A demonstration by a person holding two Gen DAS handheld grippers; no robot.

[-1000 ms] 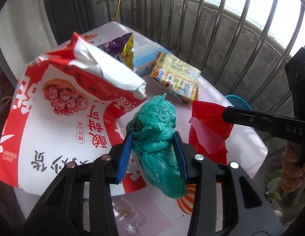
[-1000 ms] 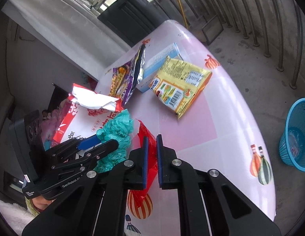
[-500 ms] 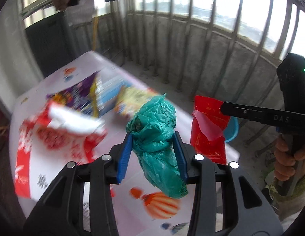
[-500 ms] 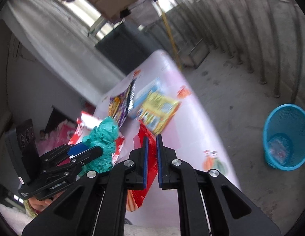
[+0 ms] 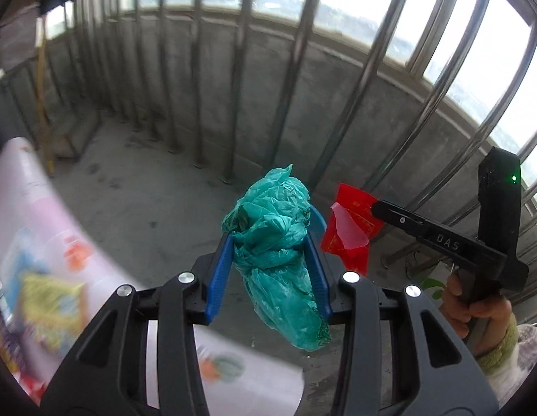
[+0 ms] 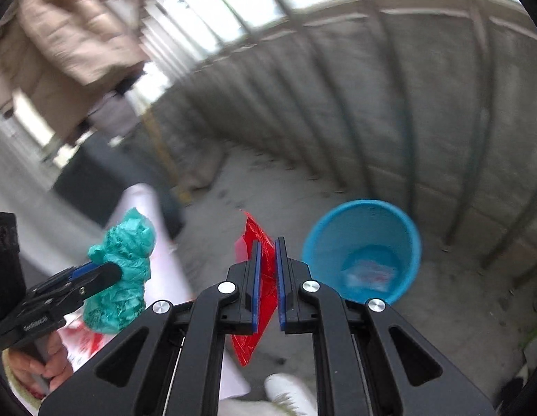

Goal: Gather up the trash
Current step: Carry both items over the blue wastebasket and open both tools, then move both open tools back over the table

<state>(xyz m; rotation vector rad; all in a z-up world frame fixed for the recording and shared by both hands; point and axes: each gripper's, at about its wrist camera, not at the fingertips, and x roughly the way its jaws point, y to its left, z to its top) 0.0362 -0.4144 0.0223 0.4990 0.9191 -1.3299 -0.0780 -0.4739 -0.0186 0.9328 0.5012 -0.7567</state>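
**Two pieces of trash carried toward the blue bin**

The left hand-held gripper point(image 5: 268, 274) is clamped on a crumpled teal plastic bag point(image 5: 275, 253), its blue pads pressing the wad at its middle so that a tuft stands above the fingers and a longer tail hangs below. The grip sits at the waist of the bundle, probably because that is where the loose film bunches thick enough to hold without slipping. The right hand-held gripper point(image 6: 267, 277) has its jaws nearly together on a flat, shiny red foil wrapper point(image 6: 258, 277), pinched edge-on between the pads; a thin sheet needs only a narrow pinch, and holding it on edge keeps it from flapping.

Both pieces are in the air, clear of the pink patterned tabletop point(image 5: 43, 215), which lies off to the left in the left wrist view. Both grippers point down toward the concrete floor, where a round blue plastic mesh wastebasket point(image 6: 362, 249) stands near the railing wall, just right of the red wrapper in the right wrist view. Some pale rubbish already lies at its bottom. The trash appears to be on its way to that basket, with the drop not yet made.

Counted: two hand-held grippers, each carrying one item; one teal bag, one red wrapper, one wastebasket. On the tabletop, a blurred yellow snack packet point(image 5: 50, 308) and other wrappers remain, too smeared to count exactly. A person's hand point(image 5: 476, 305) grips the right tool's handle.
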